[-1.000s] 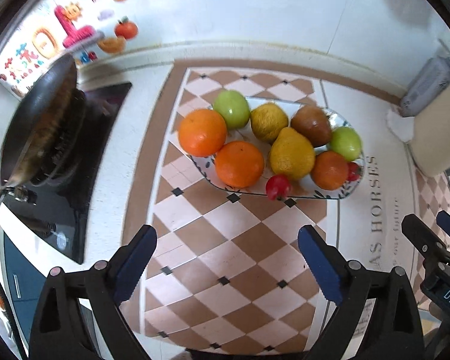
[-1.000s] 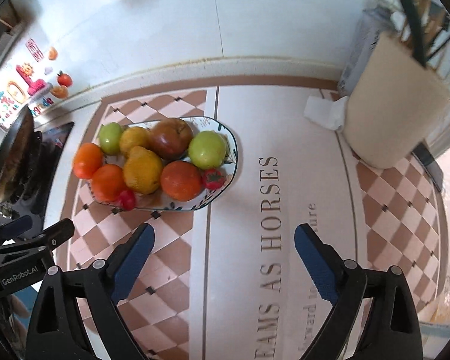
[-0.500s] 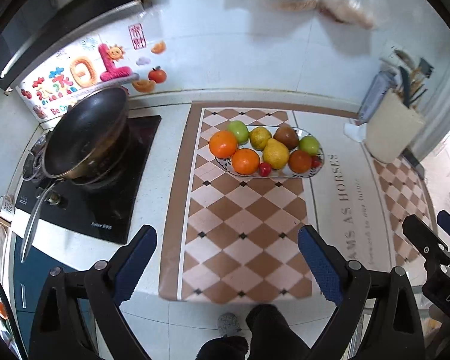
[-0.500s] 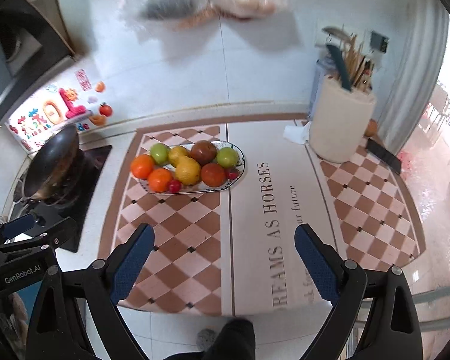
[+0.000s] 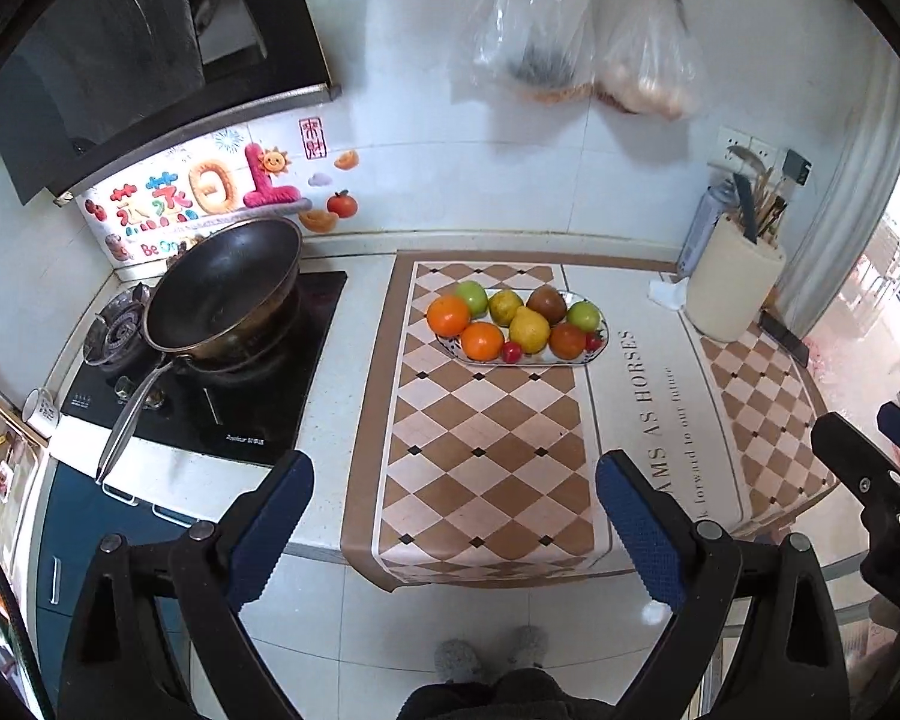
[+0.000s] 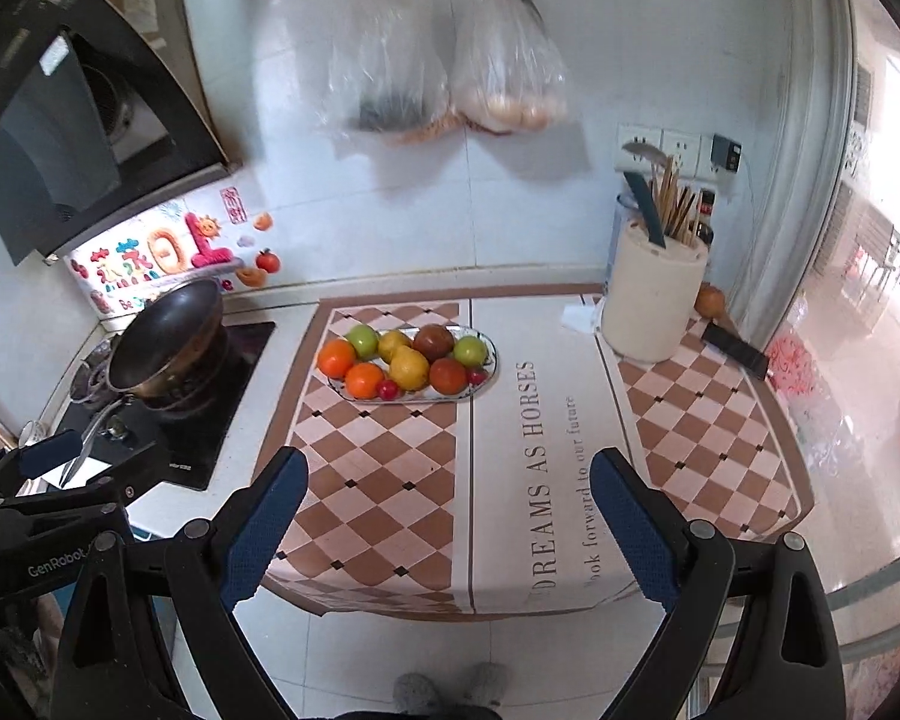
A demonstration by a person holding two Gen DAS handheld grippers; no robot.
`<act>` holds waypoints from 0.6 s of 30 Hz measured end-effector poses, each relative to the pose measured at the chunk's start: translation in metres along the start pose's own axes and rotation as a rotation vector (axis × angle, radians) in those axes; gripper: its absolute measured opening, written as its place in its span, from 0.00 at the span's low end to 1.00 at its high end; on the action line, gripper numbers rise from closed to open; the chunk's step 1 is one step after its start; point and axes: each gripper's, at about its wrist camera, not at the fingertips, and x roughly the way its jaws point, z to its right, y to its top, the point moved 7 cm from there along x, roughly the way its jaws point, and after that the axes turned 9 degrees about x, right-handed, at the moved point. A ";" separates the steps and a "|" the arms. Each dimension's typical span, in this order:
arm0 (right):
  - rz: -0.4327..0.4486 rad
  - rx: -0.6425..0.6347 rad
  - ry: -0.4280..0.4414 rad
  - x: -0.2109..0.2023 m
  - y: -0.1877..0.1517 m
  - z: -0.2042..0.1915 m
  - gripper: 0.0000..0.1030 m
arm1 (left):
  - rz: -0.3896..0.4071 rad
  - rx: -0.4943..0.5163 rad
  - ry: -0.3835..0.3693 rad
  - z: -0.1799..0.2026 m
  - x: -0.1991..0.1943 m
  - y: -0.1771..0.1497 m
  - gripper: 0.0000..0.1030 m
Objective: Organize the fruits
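An oval patterned plate (image 5: 601, 341) (image 6: 491, 367) sits on the checkered mat at the back of the counter. It holds several fruits: oranges (image 5: 448, 315) (image 6: 336, 357), green apples (image 5: 471, 297) (image 6: 470, 350), a yellow pear (image 5: 529, 329) (image 6: 409, 367), a brown-red fruit (image 5: 546, 303) (image 6: 434, 342) and small red ones (image 5: 512, 351) (image 6: 387, 389). My left gripper (image 5: 455, 510) is open and empty, far back from the plate, over the counter's front edge. Open and empty too, my right gripper (image 6: 448, 507) hangs just as far back.
A black wok (image 5: 222, 294) sits on the stove (image 5: 210, 402) at the left. A cream utensil holder (image 5: 735, 288) (image 6: 654, 294) stands at the back right, a dark phone (image 6: 735, 351) beside it. Plastic bags (image 6: 444, 78) hang on the wall. The person's slippers (image 5: 489, 657) show below.
Both grippers have pulled far back and up from the plate, still open. The plate now looks small, and the counter's front edge and floor have come into view.
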 end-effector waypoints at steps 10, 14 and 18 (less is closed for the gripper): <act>0.028 -0.007 0.042 -0.037 -0.003 -0.005 0.95 | 0.048 -0.034 -0.007 -0.002 -0.033 -0.004 0.94; 0.022 -0.008 0.053 -0.038 -0.004 -0.006 0.95 | 0.053 -0.034 -0.001 -0.001 -0.035 -0.005 0.94; 0.019 -0.007 0.054 -0.031 -0.002 -0.005 0.95 | 0.052 -0.039 -0.001 -0.001 -0.034 -0.005 0.94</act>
